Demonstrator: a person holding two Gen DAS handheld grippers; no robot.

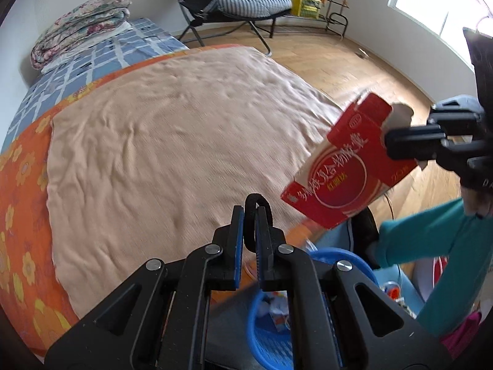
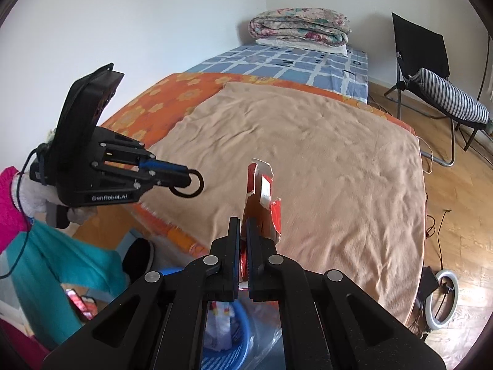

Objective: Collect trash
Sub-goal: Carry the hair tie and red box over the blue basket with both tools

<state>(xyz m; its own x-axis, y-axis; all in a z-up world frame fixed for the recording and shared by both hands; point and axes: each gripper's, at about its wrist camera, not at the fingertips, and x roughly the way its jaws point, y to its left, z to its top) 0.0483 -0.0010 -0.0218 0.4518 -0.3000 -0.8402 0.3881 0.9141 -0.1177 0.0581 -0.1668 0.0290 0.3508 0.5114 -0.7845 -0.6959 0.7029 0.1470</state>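
Observation:
My left gripper is shut on a black elastic ring, which loops up past the fingertips. In the right wrist view the left gripper hangs at the left, over the bed's edge, with the ring at its tip. My right gripper is shut on a torn red carton that stands up between the pads. In the left wrist view the carton tilts in the air at the right, with the right gripper clamped on its torn end. A blue plastic basket with scraps inside sits on the floor below both grippers.
A bed with a peach blanket fills the middle, with a folded floral quilt at its far end. A person's teal trouser legs stand beside the basket. A black folding chair and a ring light are on the wooden floor.

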